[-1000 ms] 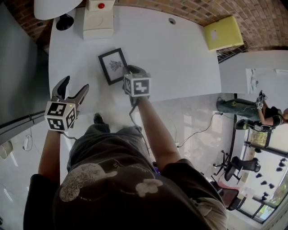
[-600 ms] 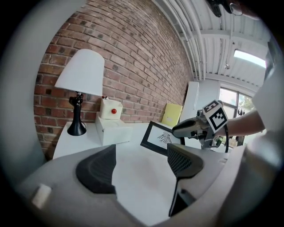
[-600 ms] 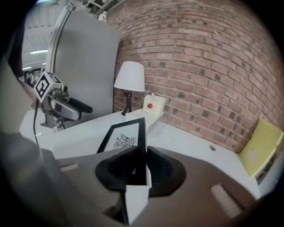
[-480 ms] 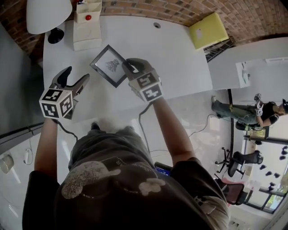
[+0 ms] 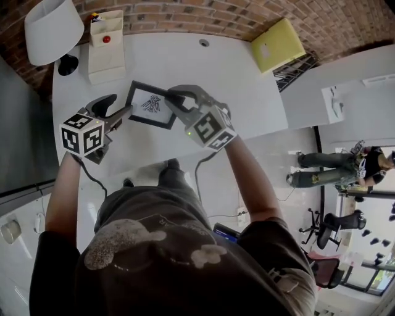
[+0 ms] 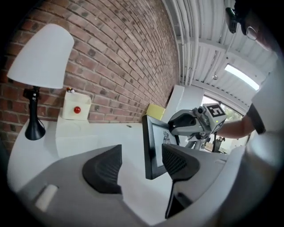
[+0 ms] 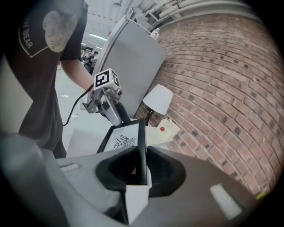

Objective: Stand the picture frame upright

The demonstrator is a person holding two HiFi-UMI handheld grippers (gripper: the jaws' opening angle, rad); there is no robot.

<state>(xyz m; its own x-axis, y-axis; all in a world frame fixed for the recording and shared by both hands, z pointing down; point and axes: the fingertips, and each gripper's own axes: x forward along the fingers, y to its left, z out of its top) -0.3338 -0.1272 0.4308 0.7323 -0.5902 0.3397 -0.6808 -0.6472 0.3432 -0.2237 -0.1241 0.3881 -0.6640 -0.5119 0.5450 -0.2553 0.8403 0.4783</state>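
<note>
**Two grippers at one frame: right clamped, left gaping**

Farthest left in the head view, a white lamp (image 5: 52, 28) stands at the corner of the white table (image 5: 234, 80), with a cream box (image 5: 106, 46) bearing a red button just beside it against the brick wall (image 5: 185, 15). Next comes the left gripper (image 5: 116, 108), its jaws spread wide with nothing pinched between them. From above, its nearer jaw tip lies close against the left edge of the picture frame (image 5: 150, 105); contact cannot be judged there.

The left gripper view adds what the head view lacks. It shows the black frame edge-on and standing nearly vertical in the gap ahead of the jaws, closer to the jaw on that view's right. Whether the frame's lower corner rests on the table is unclear.

The frame, which holds a small dark drawing on white, sits mid-table, raised off its back. At its right side is the right gripper (image 5: 176, 99). The head view only hints at a grip, but the right gripper view settles it: both dark pads are pressed onto the frame's thin edge, and a white piece juts out below the pads.

Farther right, a yellow folder-like object (image 5: 278, 44) lies at the table's far corner, well apart from the frame.
</note>
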